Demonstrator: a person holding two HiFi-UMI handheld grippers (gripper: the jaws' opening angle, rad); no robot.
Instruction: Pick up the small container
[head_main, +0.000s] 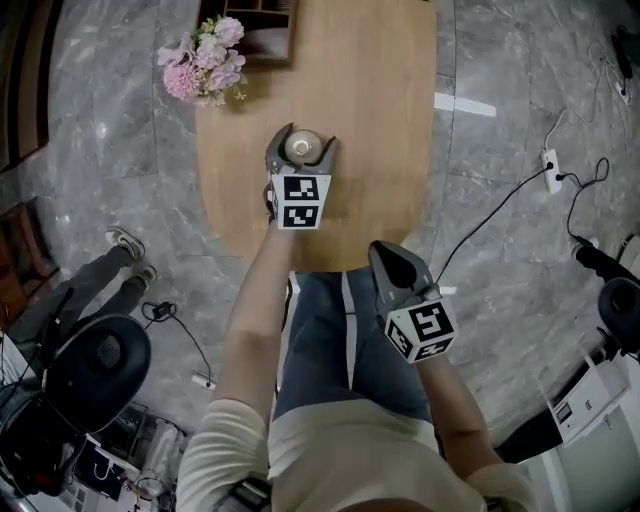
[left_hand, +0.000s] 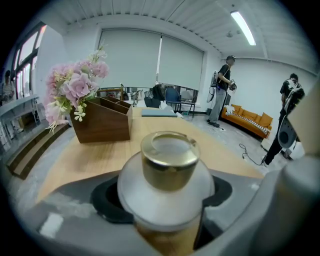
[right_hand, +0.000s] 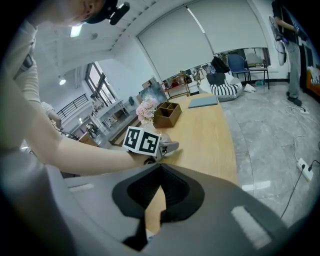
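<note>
The container (left_hand: 168, 161) stands upright between the jaws of the left gripper (head_main: 303, 143), clamped at its body. The right gripper (head_main: 386, 252), closed and empty, hangs off the table (head_main: 380, 120).

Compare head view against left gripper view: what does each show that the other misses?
Head view only: the right gripper, jaws together and empty, held off the table over the person's lap; cables on the floor. Left gripper view only: the small container close up with its gold lid, plus two standing people and an orange sofa across the room. Both: the small container between the left gripper's jaws, the pink flowers, the wooden box and the wooden table.
</note>
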